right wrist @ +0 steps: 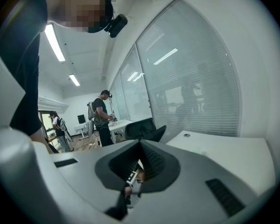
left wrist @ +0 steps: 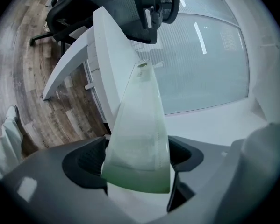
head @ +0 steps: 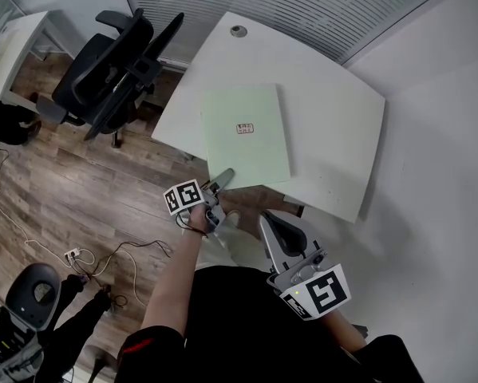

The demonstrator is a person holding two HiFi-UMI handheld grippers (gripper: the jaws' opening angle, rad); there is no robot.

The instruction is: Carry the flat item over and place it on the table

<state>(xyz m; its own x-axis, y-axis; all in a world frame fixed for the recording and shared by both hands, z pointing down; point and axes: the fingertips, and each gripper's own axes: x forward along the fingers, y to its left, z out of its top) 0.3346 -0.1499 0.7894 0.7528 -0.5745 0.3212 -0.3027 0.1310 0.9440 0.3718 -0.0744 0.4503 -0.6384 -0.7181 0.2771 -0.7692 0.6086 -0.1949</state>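
The green folder (head: 246,134) lies flat on the counter (head: 334,102). Its near corner sits loose between the parted jaws of the left tool (head: 222,177). Placing looks done, so next that tool should draw straight back. The right tool (head: 280,231) hangs behind it, closed and empty.

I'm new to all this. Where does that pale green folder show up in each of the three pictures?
Head view: the green folder lies flat on the white table, mid-frame.
Left gripper view: it runs up the middle, its near end between the left tool's jaws.
Right gripper view: not in it.
Shared landmark: the table's round hole, seen in all three.
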